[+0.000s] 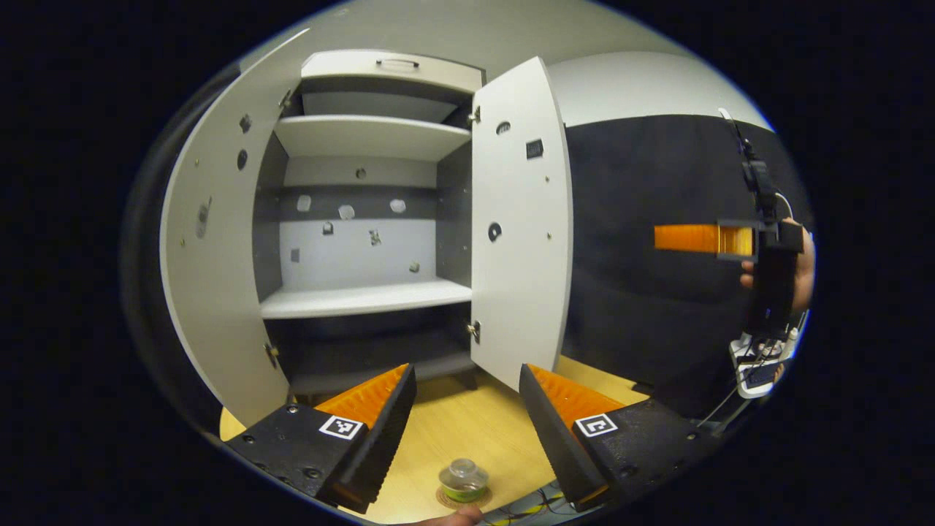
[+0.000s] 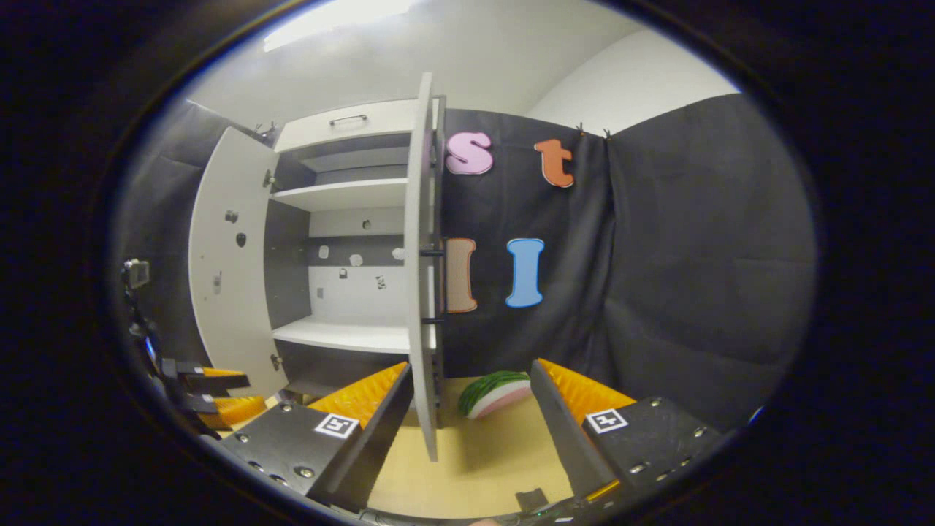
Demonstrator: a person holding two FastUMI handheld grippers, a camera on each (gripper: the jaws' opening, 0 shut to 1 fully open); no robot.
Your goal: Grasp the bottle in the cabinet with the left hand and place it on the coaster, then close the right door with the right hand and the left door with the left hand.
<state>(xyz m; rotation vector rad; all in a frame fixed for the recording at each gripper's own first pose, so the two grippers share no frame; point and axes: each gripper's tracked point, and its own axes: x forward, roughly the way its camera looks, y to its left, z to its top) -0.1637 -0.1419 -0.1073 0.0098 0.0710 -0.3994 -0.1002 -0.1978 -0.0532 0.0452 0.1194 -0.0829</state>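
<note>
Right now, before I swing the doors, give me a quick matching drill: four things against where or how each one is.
1 bottle
2 right door
3 left tool
4 watermelon slice

a open, holding nothing
b on the coaster
c on the table by the cloth wall
d swung open

Pairs: 1-b, 2-d, 3-a, 4-c

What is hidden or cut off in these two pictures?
- Coaster, left gripper view: mostly covered by the bottle; image edge cuts it.
- Watermelon slice, right gripper view: partly behind the right claw finger.
- Right door: seen edge-on, so its front face is hidden.
</note>
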